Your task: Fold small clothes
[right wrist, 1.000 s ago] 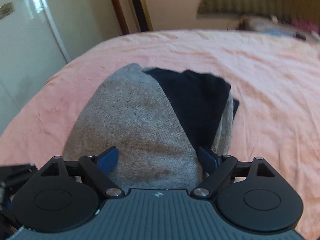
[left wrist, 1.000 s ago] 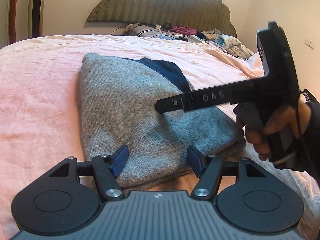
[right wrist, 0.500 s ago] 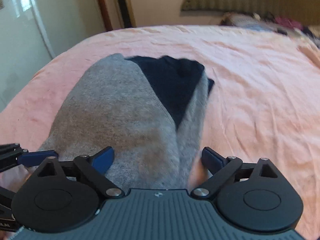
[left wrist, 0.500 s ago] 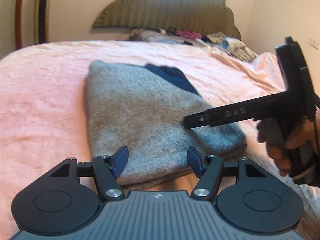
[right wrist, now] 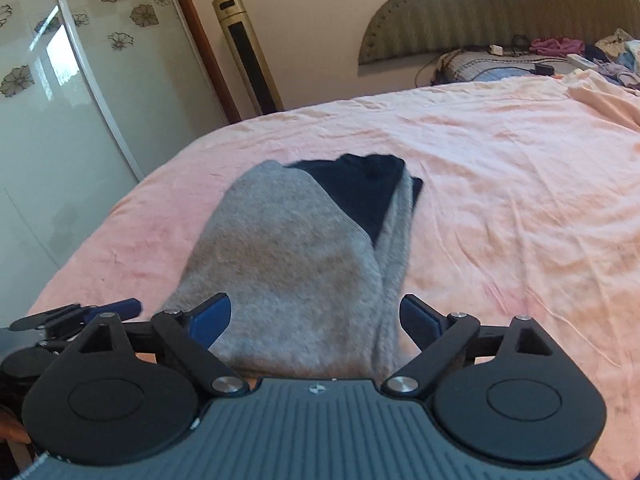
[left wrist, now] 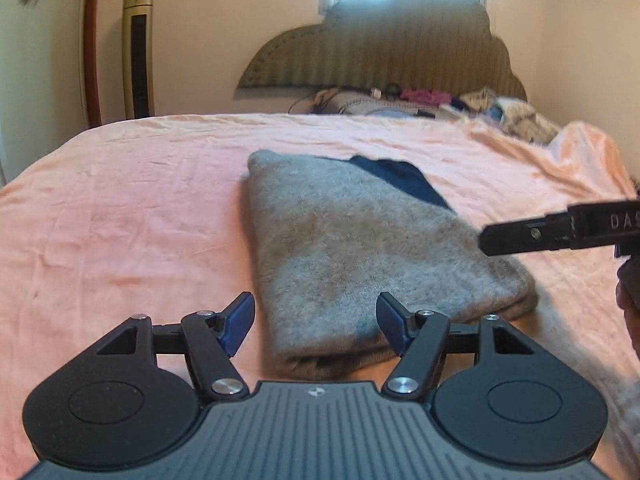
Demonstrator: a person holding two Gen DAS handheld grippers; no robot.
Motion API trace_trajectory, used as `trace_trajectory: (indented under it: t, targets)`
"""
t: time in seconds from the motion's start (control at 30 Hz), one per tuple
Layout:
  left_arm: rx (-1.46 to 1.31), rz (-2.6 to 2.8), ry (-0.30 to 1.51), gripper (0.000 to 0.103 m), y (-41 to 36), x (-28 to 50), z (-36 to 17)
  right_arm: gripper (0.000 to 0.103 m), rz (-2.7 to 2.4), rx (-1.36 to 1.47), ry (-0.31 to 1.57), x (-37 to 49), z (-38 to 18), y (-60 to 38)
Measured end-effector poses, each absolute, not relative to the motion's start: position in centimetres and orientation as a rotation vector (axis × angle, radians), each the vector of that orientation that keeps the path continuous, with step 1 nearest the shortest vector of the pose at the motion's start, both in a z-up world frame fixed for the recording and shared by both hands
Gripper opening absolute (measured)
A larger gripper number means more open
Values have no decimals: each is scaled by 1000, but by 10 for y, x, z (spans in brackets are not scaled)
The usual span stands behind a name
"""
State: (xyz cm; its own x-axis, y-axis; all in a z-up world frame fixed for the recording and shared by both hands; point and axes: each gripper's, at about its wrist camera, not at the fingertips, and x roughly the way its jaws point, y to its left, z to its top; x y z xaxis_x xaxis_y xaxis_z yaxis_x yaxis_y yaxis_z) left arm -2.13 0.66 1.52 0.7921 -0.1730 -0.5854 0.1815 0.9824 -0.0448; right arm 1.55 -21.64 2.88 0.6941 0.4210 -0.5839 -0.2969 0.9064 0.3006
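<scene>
Lying folded: grey garment on the pink bed, both grippers clear of it

Folded grey knit garment [left wrist: 360,248] lies flat on the pink bedsheet [left wrist: 120,208], roughly mid-bed, long axis running near to far. A dark navy part [left wrist: 400,180] shows at its far right corner. Near edge is a thick rolled fold, several layers deep.

Left gripper [left wrist: 314,322]: jaws apart, nothing clamped. The garment's near edge shows between the blue pads, but the pads do not press it.

Right gripper [right wrist: 316,322]: jaws wide apart and just been opening further. The garment's near end sits between them with neither pad pressing it; the cloth lies slack. In the left wrist view this gripper enters from the right edge as a black bar, above the garment's right side, with part of a hand [left wrist: 630,300] below it.

Far end of bed: padded headboard [left wrist: 380,48], with a heap of mixed clothes [left wrist: 420,100] below it. Tall gold tower unit [left wrist: 138,48] stands against the far left wall. Glossy flowered wardrobe doors [right wrist: 60,100] at left in the right wrist view.
</scene>
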Motion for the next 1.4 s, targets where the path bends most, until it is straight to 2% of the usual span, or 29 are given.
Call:
trace_trajectory:
  t: [0.1, 0.17, 0.3, 0.4, 0.43, 0.47, 0.53, 0.57, 0.6, 0.7, 0.83, 0.87, 0.9, 0.97, 1.03, 1.1, 1.13, 1.27, 1.3, 1.33, 1.37, 1.4]
  targets:
    - [16, -149, 702, 67, 4, -7, 0, 87, 363, 117, 823, 35, 2, -205]
    - [-17, -156, 714, 67, 11, -12, 2, 85, 349, 31, 791, 27, -4, -204]
    - [-192, -192, 772, 65, 38, -17, 7, 82, 344, 126, 808, 17, 3, -223]
    - [-387, -210, 806, 62, 58, -7, 5, 83, 342, 207, 814, 17, 0, -235]
    - [-443, -224, 824, 51, 61, -2, 4, 83, 348, 201, 808, 17, -2, -234]
    - [-473, -233, 860, 14, 61, 5, 1, 80, 346, 171, 807, 16, -2, -230]
    - [-486, -225, 883, 12, 58, 10, 1, 30, 386, 146, 824, 18, 0, -225]
    - [-454, -219, 875, 11, 55, 9, 5, 22, 390, 152, 821, 18, 3, -225]
    - [-416, -218, 854, 10, 52, 4, 13, 22, 393, 135, 808, 16, 7, -225]
    - [-236, -212, 782, 9, 39, -15, 32, 22, 402, 115, 811, 12, 9, -229]
    - [-90, -205, 772, 12, 33, -24, 12, 25, 422, 107, 804, 11, -2, -233]
    - [-79, -213, 753, 12, 33, -31, 16, 39, 424, 123, 818, 13, 1, -236]
    - [-72, -225, 729, 13, 35, -38, 22, 63, 424, 149, 821, 16, 6, -241]
    - [-83, -250, 661, 15, 38, -51, 35, 84, 409, 217, 761, 24, 21, -256]
    - [-59, -277, 590, 18, 32, -54, 44, 82, 399, 282, 723, 46, 37, -264]
    - [9, -281, 571, 33, 17, -46, 45, 80, 406, 324, 705, 79, 48, -261]
    - [33, -275, 562, 36, 8, -39, 41, 79, 410, 336, 715, 99, 49, -257]
    - [59, -299, 676, 36, -14, -6, 9, 69, 312, 324, 867, 184, 28, -236]
    - [53, -297, 668, 36, -15, -5, 4, 60, 287, 322, 904, 198, 19, -232]
    - [54, -297, 657, 36, -16, -7, 3, 47, 284, 308, 916, 205, 12, -227]
    - [57, -300, 658, 36, -16, -7, 3, 23, 303, 256, 894, 206, 13, -221]
    - [49, -307, 663, 36, -15, -8, 3, 22, 322, 195, 859, 202, 19, -215]
